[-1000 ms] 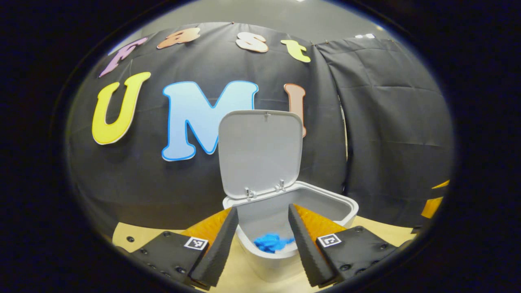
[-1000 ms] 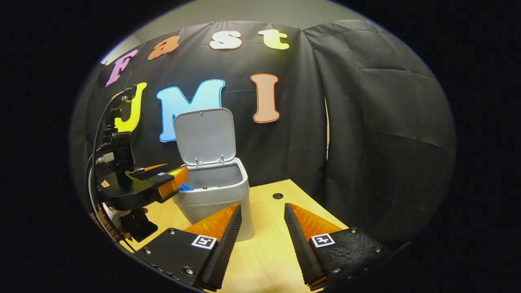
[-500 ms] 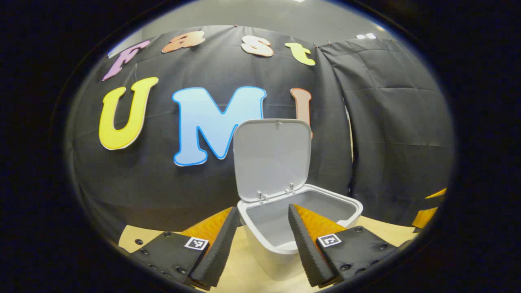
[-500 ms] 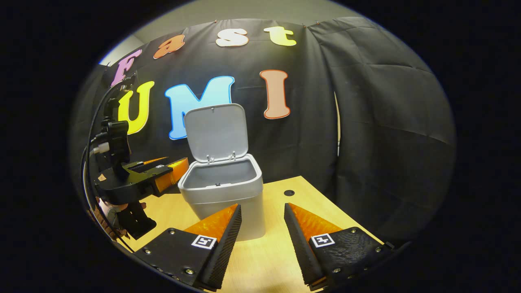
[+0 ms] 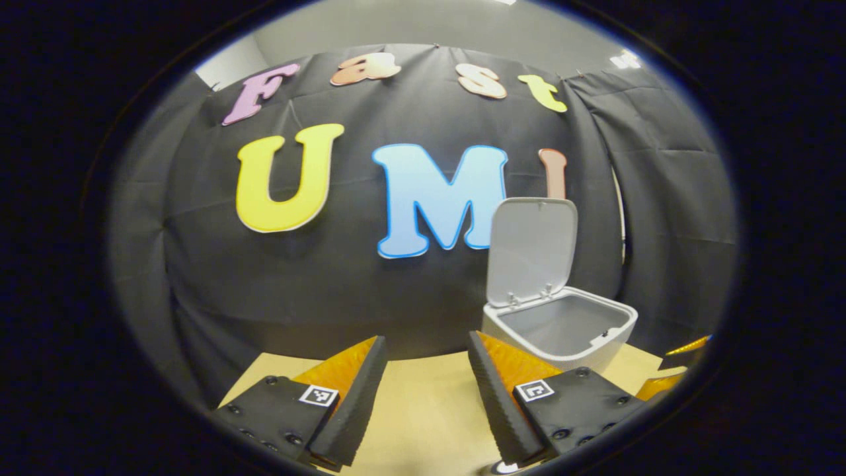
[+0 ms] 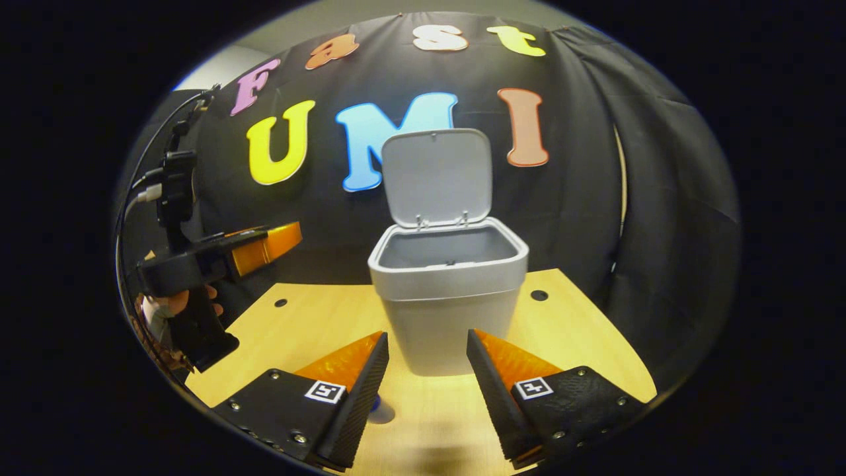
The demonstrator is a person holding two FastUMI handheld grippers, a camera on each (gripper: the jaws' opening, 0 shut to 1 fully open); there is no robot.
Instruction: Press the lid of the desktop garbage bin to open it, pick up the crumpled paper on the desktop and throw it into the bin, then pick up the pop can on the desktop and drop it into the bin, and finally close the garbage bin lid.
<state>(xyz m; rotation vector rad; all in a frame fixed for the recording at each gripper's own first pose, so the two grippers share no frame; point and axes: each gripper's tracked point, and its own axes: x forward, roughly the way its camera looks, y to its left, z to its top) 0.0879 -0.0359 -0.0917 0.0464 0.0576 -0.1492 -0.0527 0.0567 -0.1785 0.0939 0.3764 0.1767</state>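
**Bin's open, can comes next I guess**

Table (image 6: 581,330) holds the bin (image 6: 449,317), lid (image 6: 436,175) standing up. Right gripper (image 6: 426,370) and left gripper (image 5: 423,377) are both spread, empty. The silvery rim (image 6: 382,415) at the right fingers could be the can: probably light, dentable, slick, so pinch mid-body.

There was one garbage bin (image 6: 448,291) on one wooden table (image 6: 581,337), and it carried one lid (image 6: 437,175), which stood raised on two small hinges (image 6: 441,218) at its back edge. Two grippers were counted: the right gripper (image 6: 423,390) with two fingers spread apart, and the left gripper (image 6: 264,241), gripped by one hand (image 6: 178,305). Two round holes (image 6: 538,295) showed in the tabletop. One cable (image 6: 142,178) ran up from the left gripper's rig.
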